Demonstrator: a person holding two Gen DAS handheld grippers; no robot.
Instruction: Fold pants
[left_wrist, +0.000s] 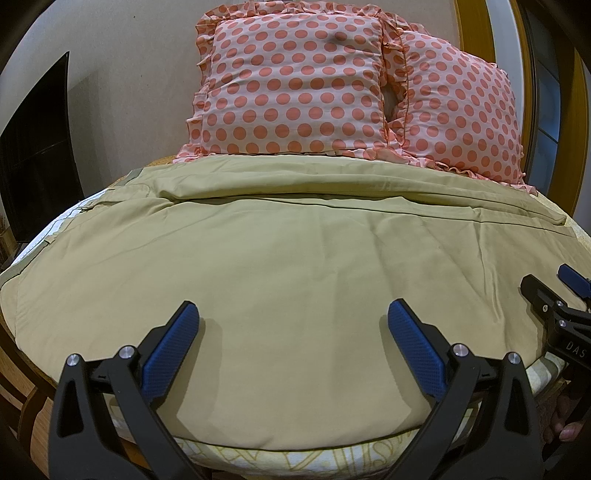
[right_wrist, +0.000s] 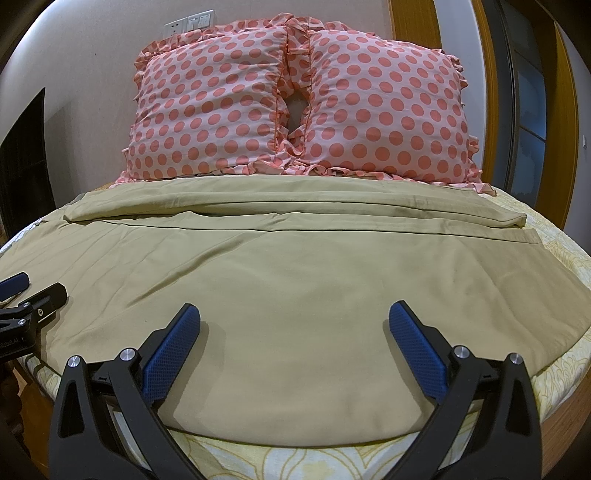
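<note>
A: Khaki cotton pants (left_wrist: 280, 258) lie spread flat across the bed with the pale yellow leaf-print sheet (right_wrist: 554, 376), one leg behind the other, waistband at the left, hems at the right.

B: And the tongs?

A: The left tongs (left_wrist: 293, 314) hang over the near leg, blue ribbed pads (left_wrist: 170, 350) wide apart, nothing between them. The right tongs (right_wrist: 294, 315) stand the same way further right: spread wide, holding nothing.

B: What lies at the far side?

A: Two pink frilled pillows with coral polka dots (right_wrist: 295, 103) lean side by side against the beige wall (left_wrist: 129, 55), just beyond the far leg.
</note>
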